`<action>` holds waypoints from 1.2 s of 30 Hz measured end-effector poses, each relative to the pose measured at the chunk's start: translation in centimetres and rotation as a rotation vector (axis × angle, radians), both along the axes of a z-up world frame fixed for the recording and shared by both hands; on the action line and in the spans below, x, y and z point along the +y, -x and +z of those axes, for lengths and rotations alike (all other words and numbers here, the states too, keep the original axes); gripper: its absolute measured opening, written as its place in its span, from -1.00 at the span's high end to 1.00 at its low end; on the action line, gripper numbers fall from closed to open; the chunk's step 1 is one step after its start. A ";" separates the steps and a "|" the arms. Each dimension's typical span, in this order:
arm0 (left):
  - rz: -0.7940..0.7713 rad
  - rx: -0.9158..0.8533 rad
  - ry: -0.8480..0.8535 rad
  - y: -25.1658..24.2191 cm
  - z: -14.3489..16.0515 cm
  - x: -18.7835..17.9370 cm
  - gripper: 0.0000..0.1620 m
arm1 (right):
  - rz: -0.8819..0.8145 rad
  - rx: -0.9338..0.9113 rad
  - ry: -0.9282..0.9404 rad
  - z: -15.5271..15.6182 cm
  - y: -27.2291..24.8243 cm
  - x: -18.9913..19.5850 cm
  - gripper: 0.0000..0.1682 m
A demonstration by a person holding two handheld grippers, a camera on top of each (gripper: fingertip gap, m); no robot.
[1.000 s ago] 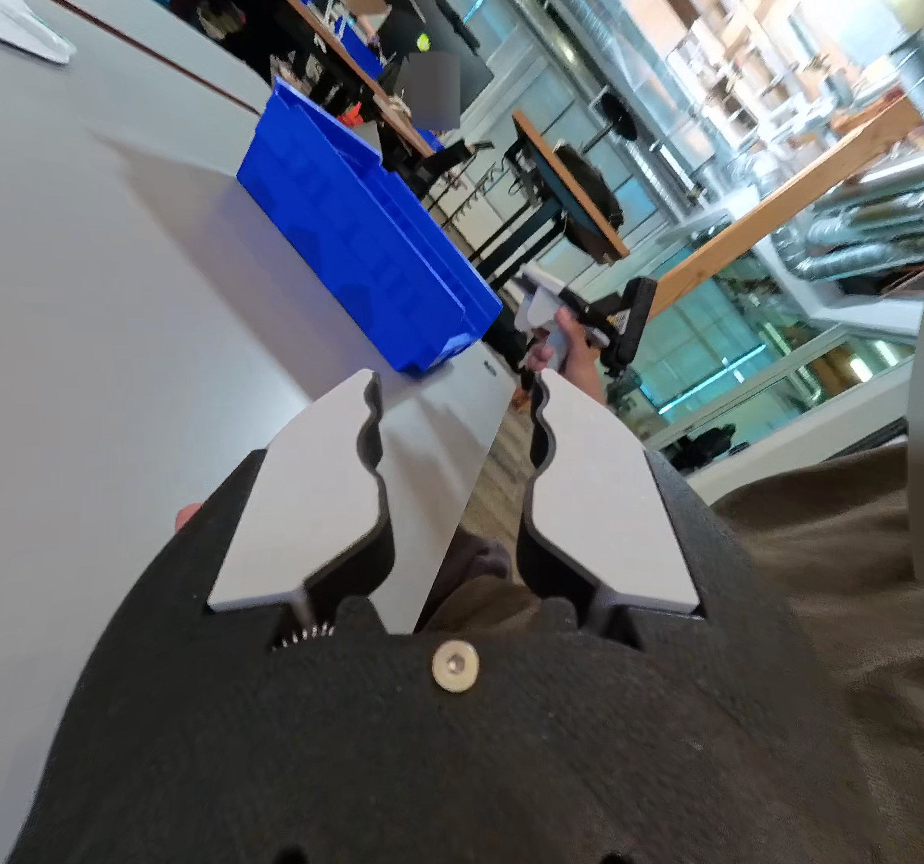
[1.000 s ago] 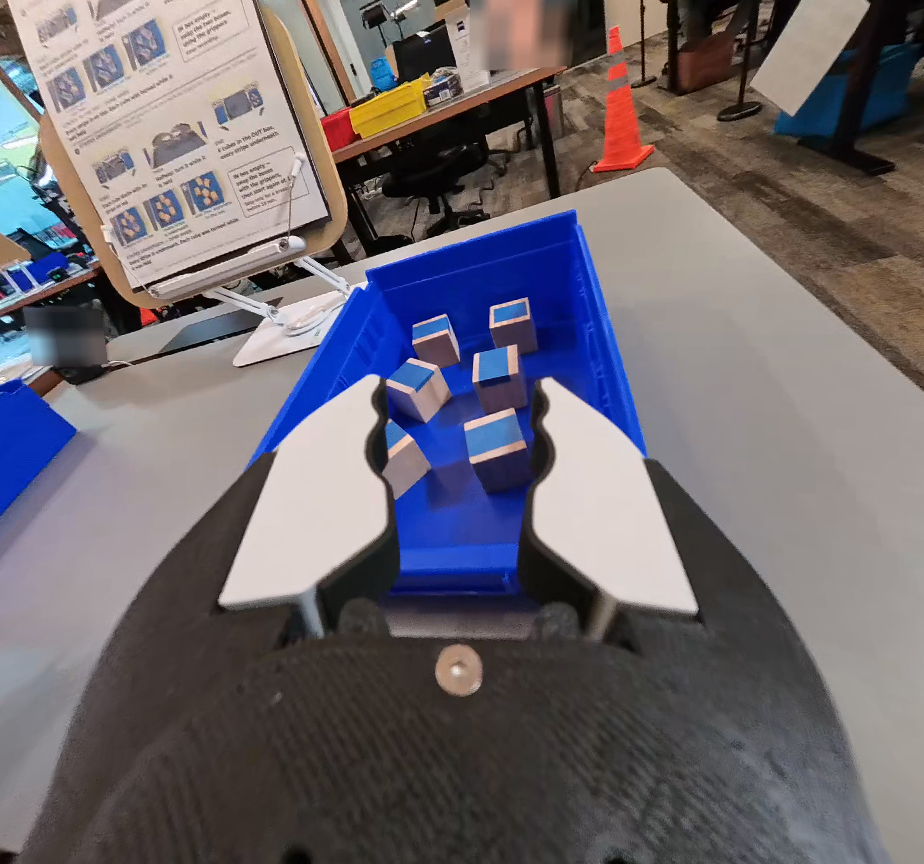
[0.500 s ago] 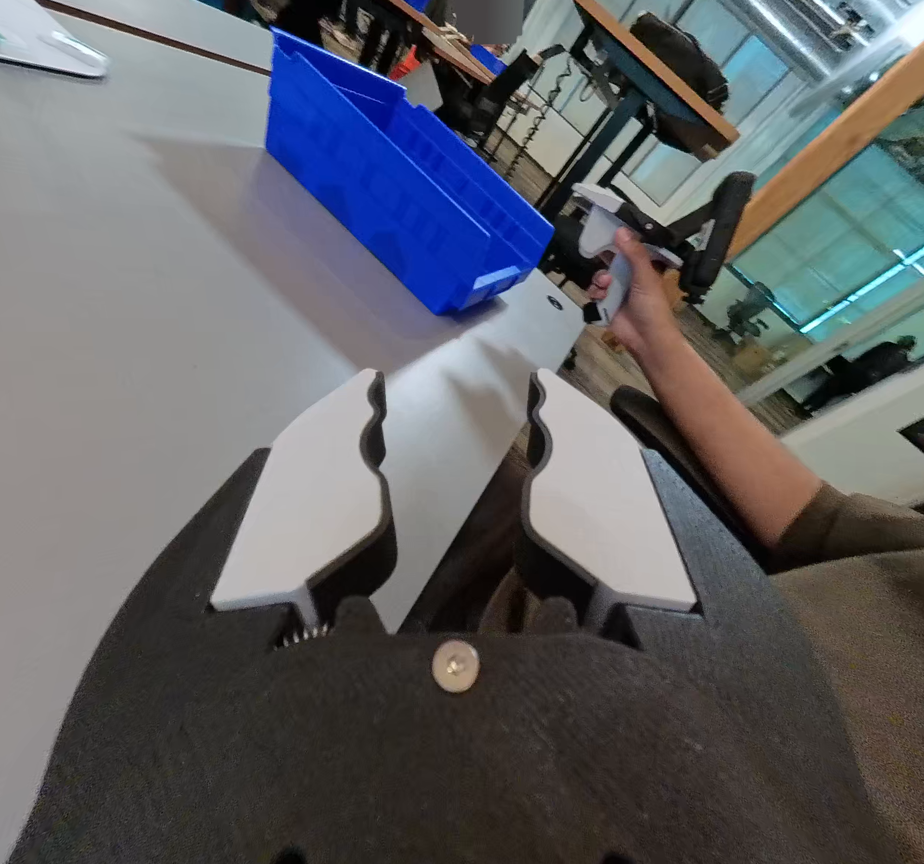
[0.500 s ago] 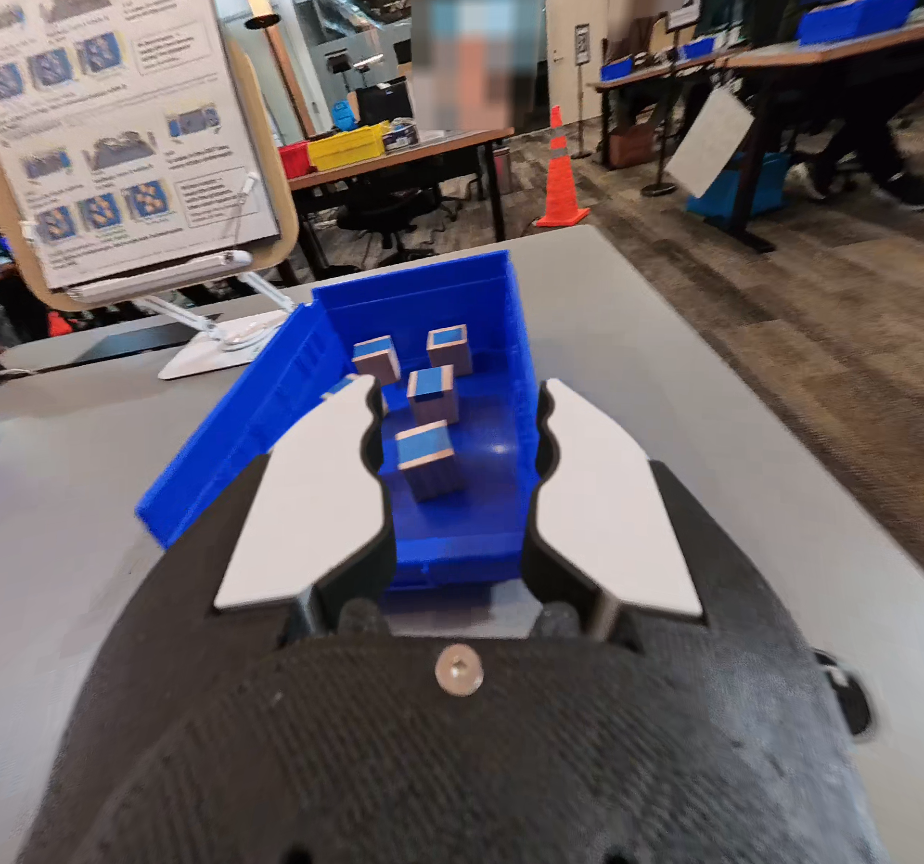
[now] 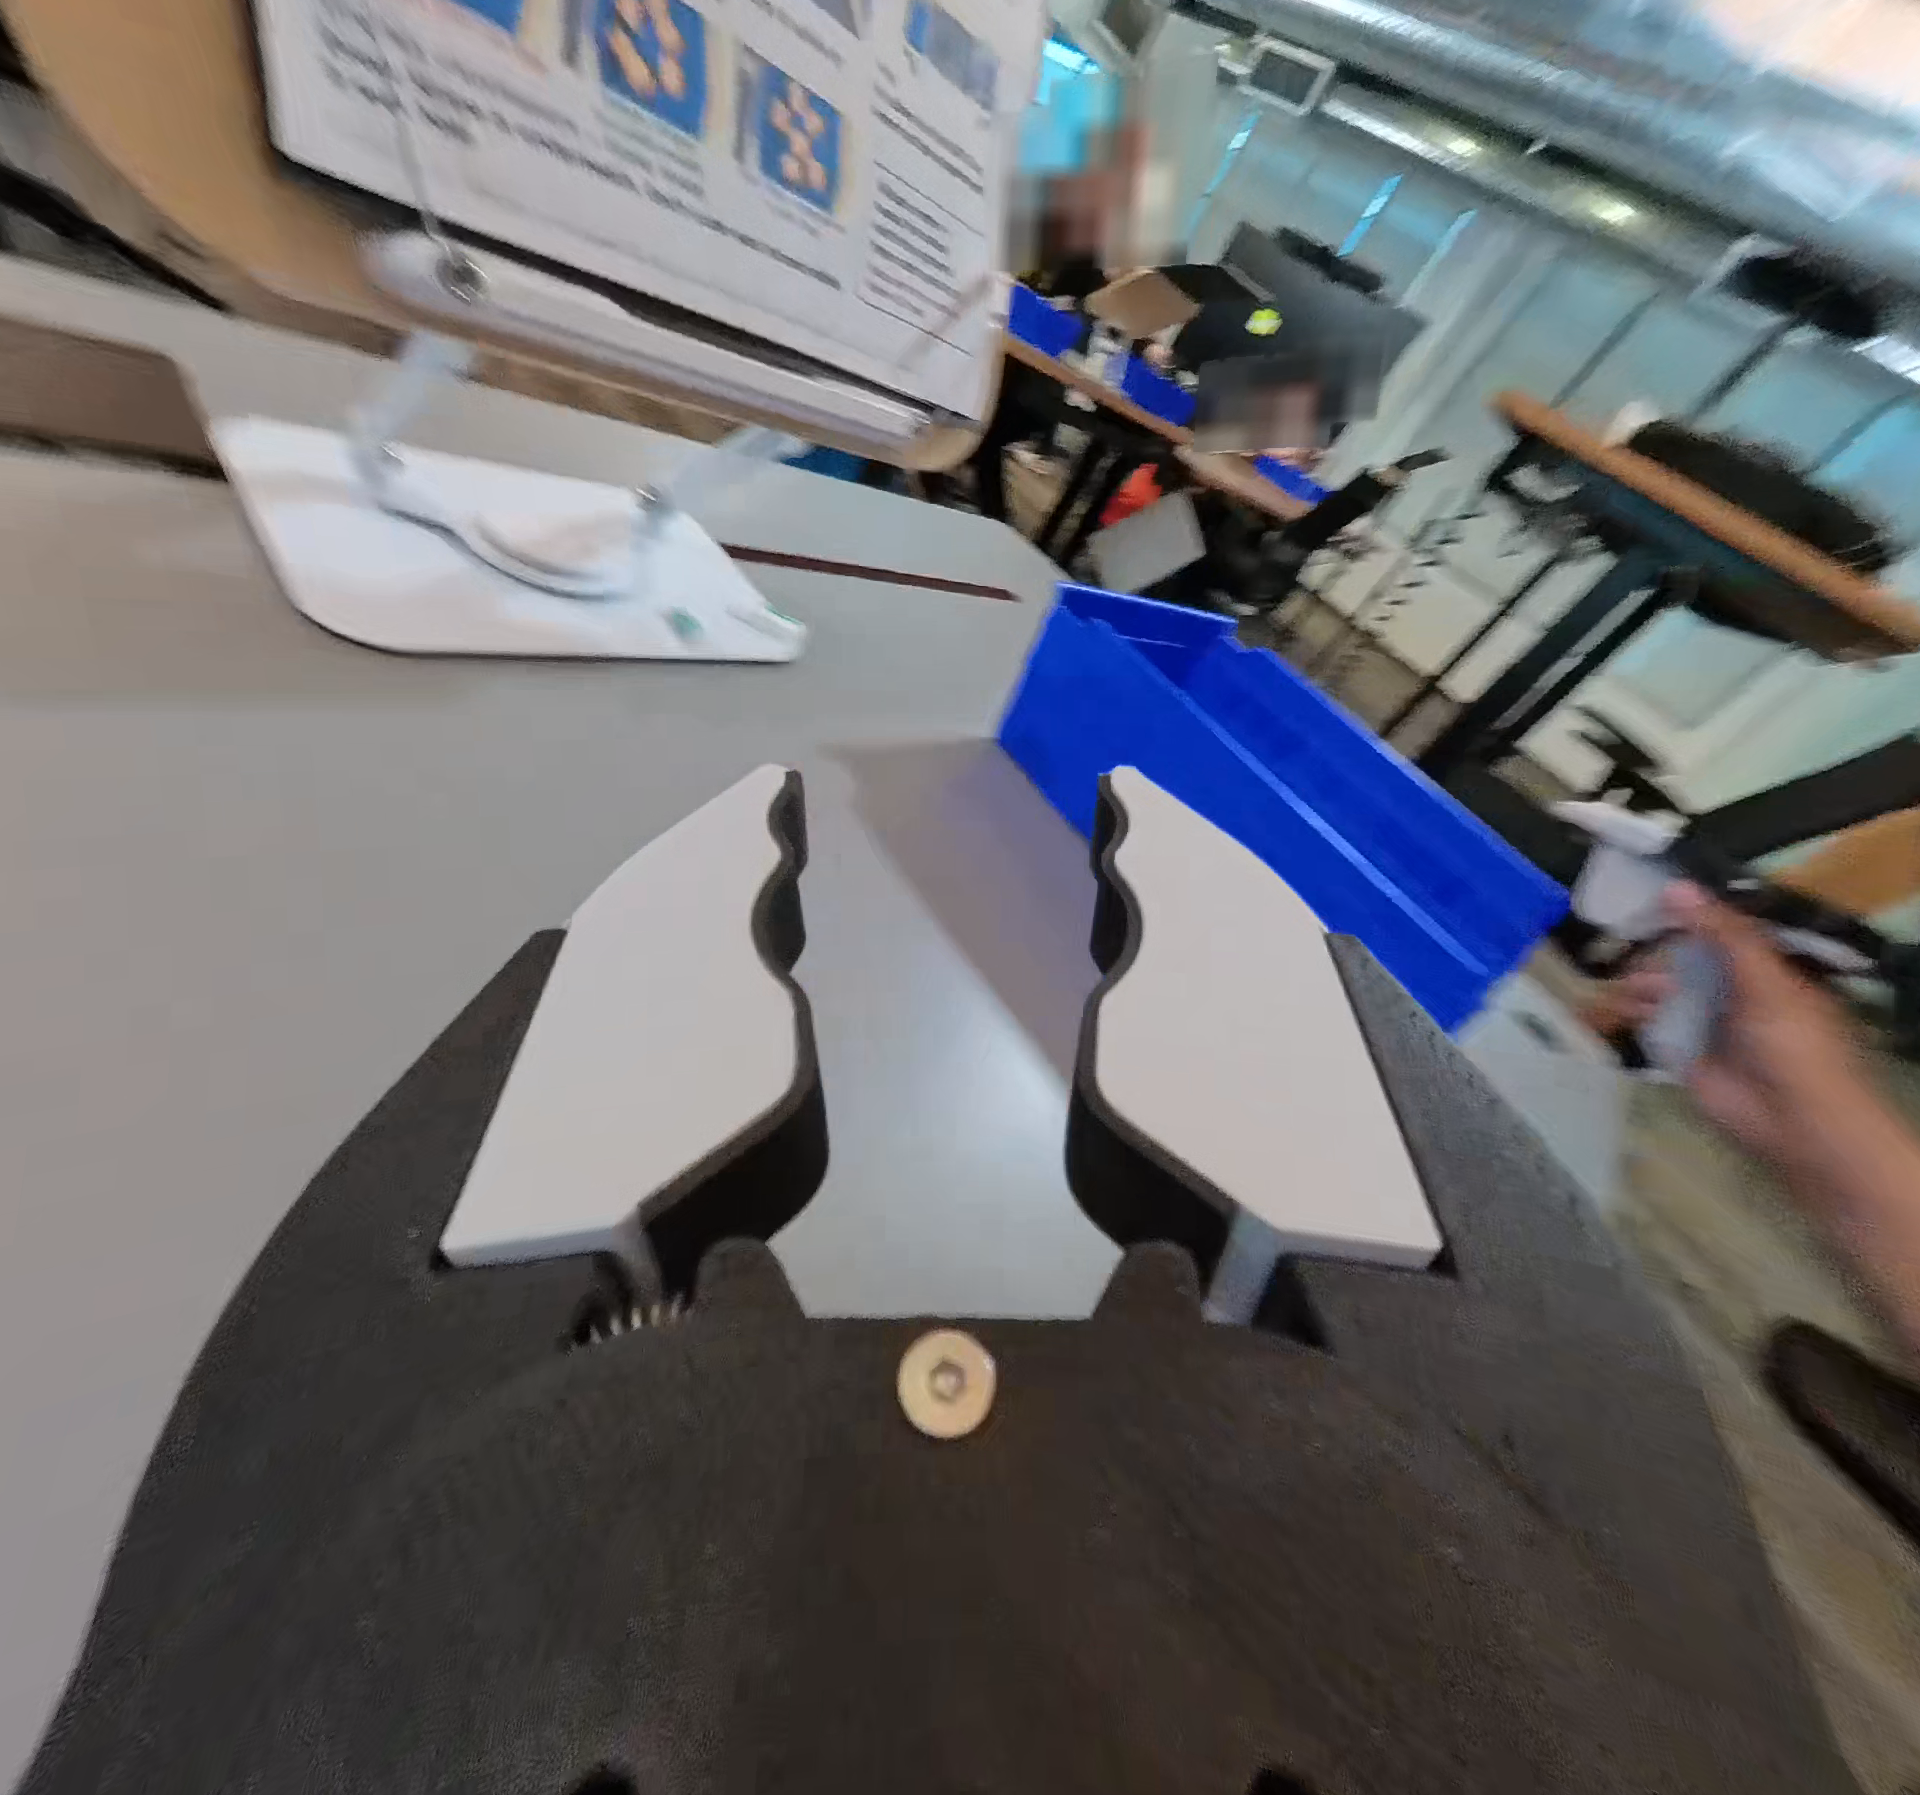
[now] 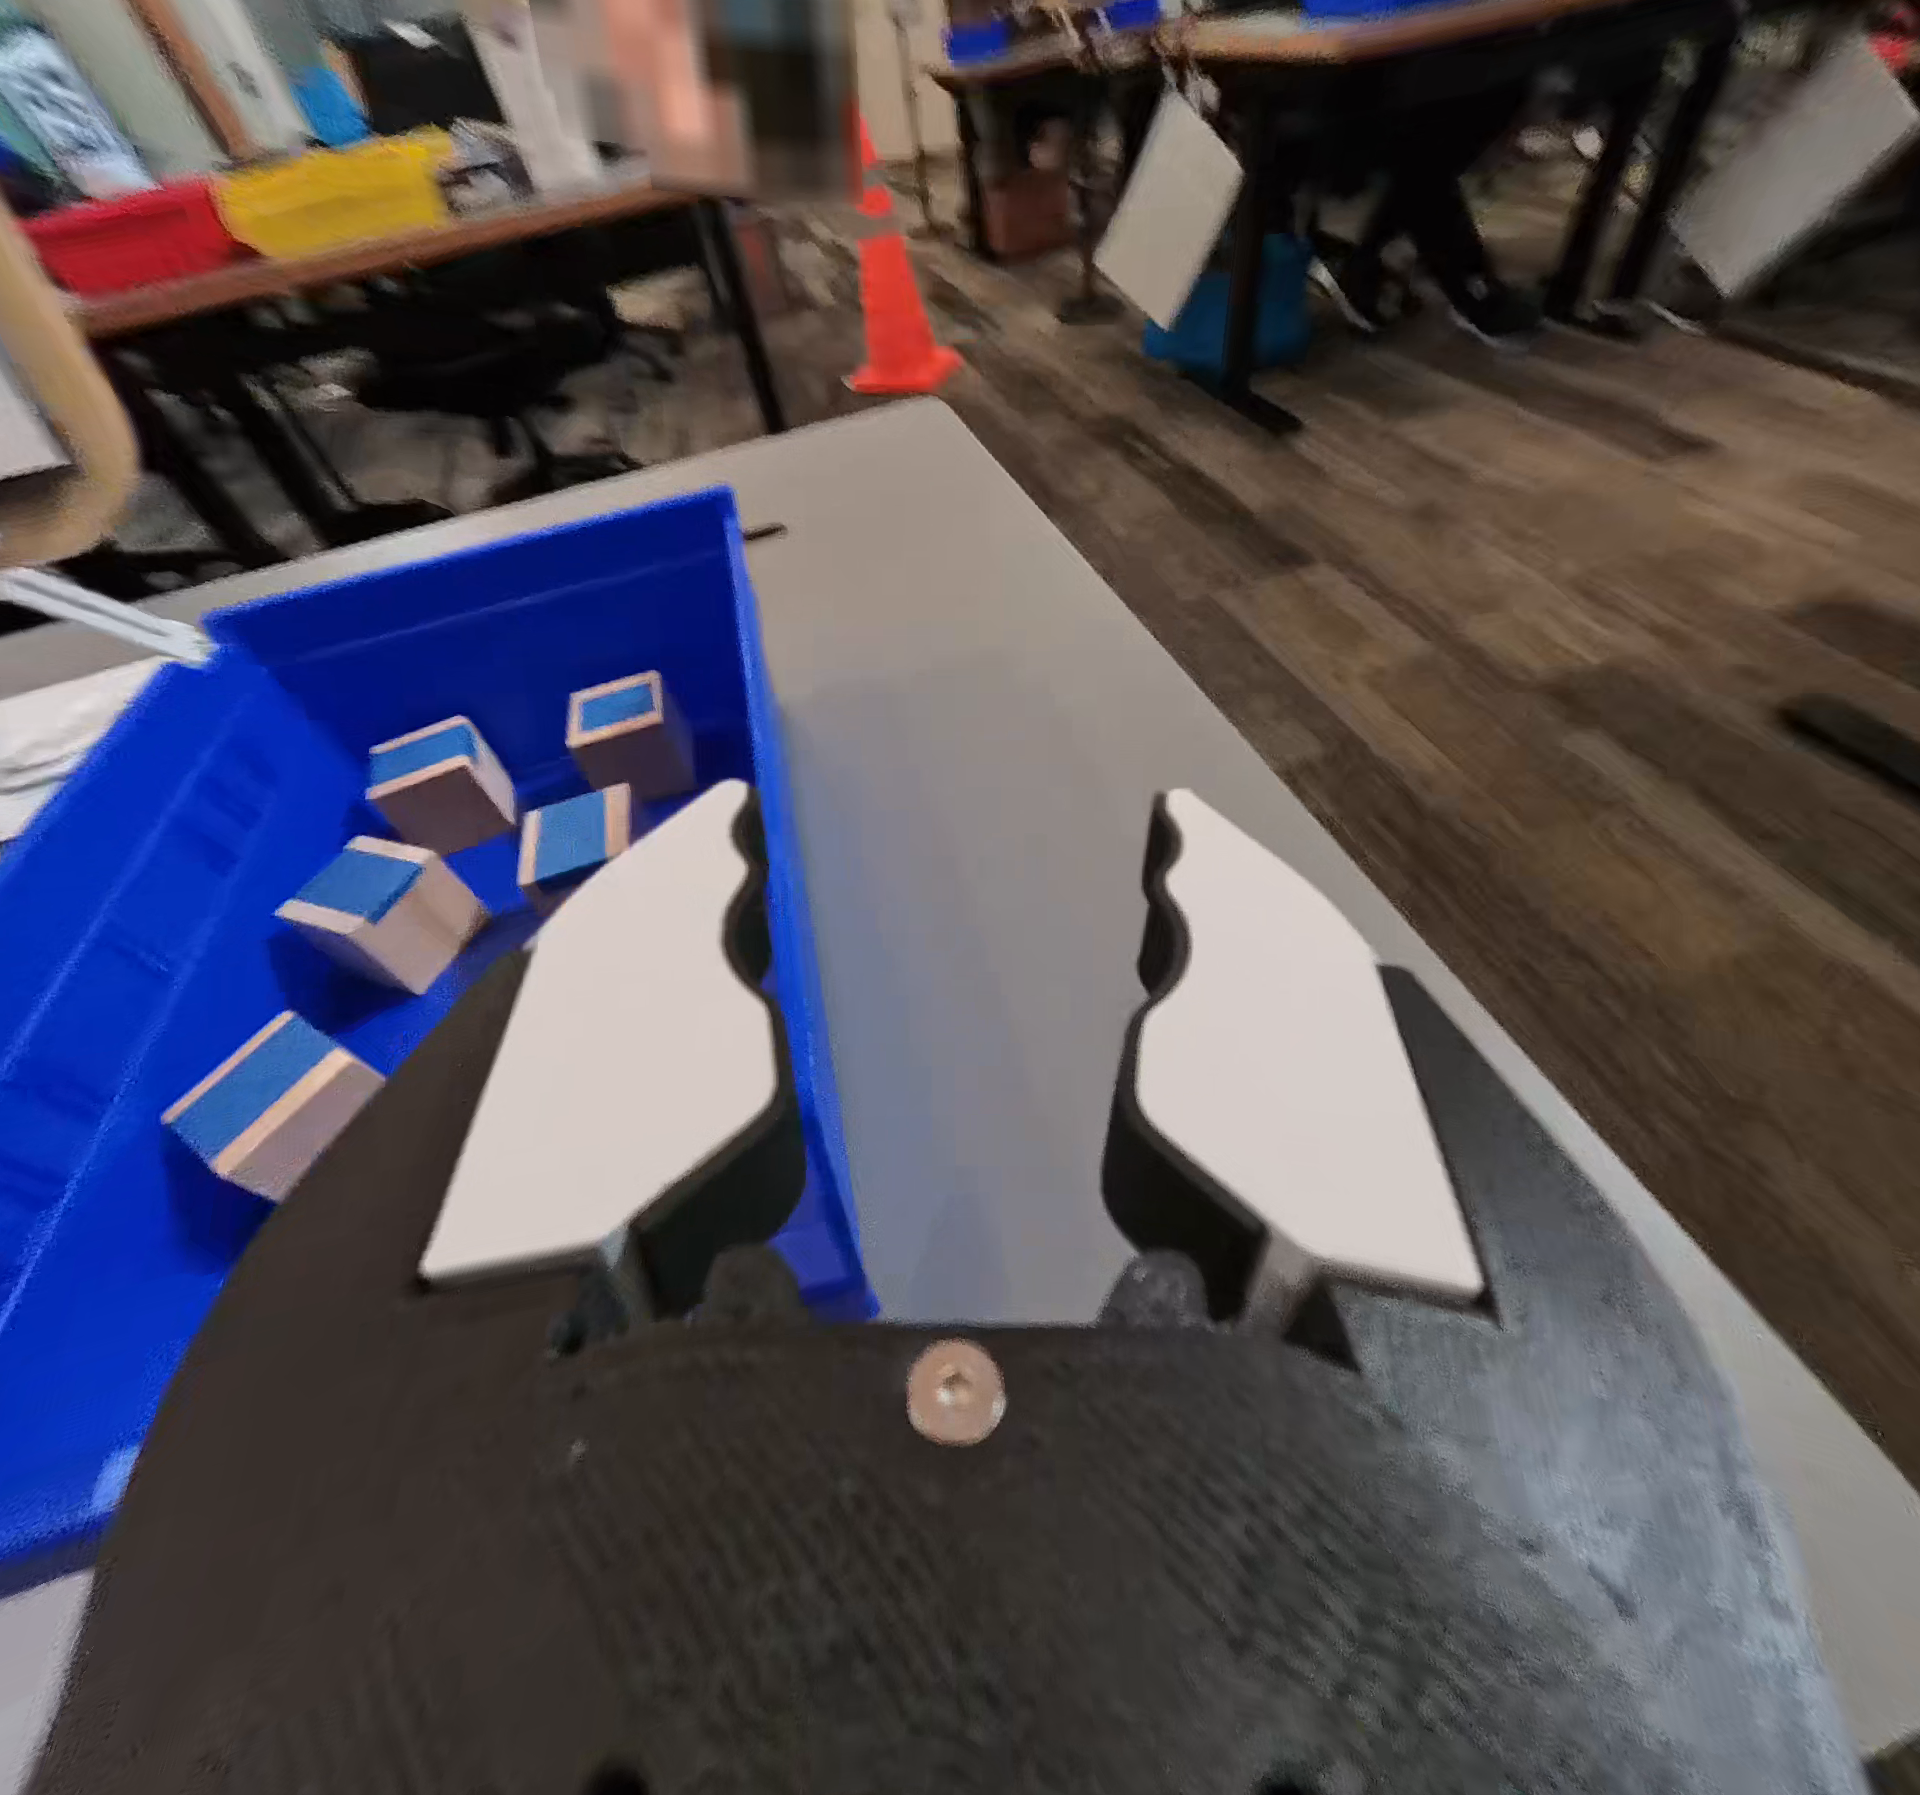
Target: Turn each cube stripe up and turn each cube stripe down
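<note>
So, quick rundown:
Left claw (image 5: pixel 948 800): open, nothing in it, hovering over the bare grey surface (image 5: pixel 312 862).
Right claw (image 6: pixel 951 810): open and empty too, straddling the right wall of the blue bin (image 6: pixel 790 872).
Cubes (image 6: pixel 442 782): five visible in the bin, blue faces mostly up, some tilted.
Instruction board (image 5: pixel 644 83): on a stand behind the bin.

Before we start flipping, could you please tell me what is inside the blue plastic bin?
Five wooden cubes with blue tops show inside the blue plastic bin; the right gripper's fingers hide the bin's near corner.
</note>
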State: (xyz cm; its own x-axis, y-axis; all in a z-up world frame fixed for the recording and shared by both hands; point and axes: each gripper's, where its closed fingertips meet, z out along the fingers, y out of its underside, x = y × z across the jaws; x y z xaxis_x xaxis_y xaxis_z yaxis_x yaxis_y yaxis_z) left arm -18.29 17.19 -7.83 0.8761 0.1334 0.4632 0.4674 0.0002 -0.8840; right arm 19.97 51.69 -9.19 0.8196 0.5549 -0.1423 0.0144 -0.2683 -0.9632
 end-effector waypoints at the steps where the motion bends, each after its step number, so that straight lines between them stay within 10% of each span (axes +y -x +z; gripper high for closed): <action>1: 0.025 0.033 0.026 0.9 -0.6 0.2 0.35 | -0.014 -0.019 0.025 -0.3 0.3 0.1 0.14; 17: -0.133 -0.303 -0.038 2.4 -3.3 0.4 0.35 | 0.188 -0.305 -0.117 -3.5 4.6 0.0 0.21; 27: -0.170 -0.081 0.011 -1.1 -2.4 -1.0 0.38 | 0.206 -0.305 -0.116 -4.7 4.0 -1.4 0.46; 36: -0.074 0.125 0.129 -2.3 -2.6 -2.0 0.36 | 0.307 -0.298 0.104 -6.5 5.8 -3.1 0.08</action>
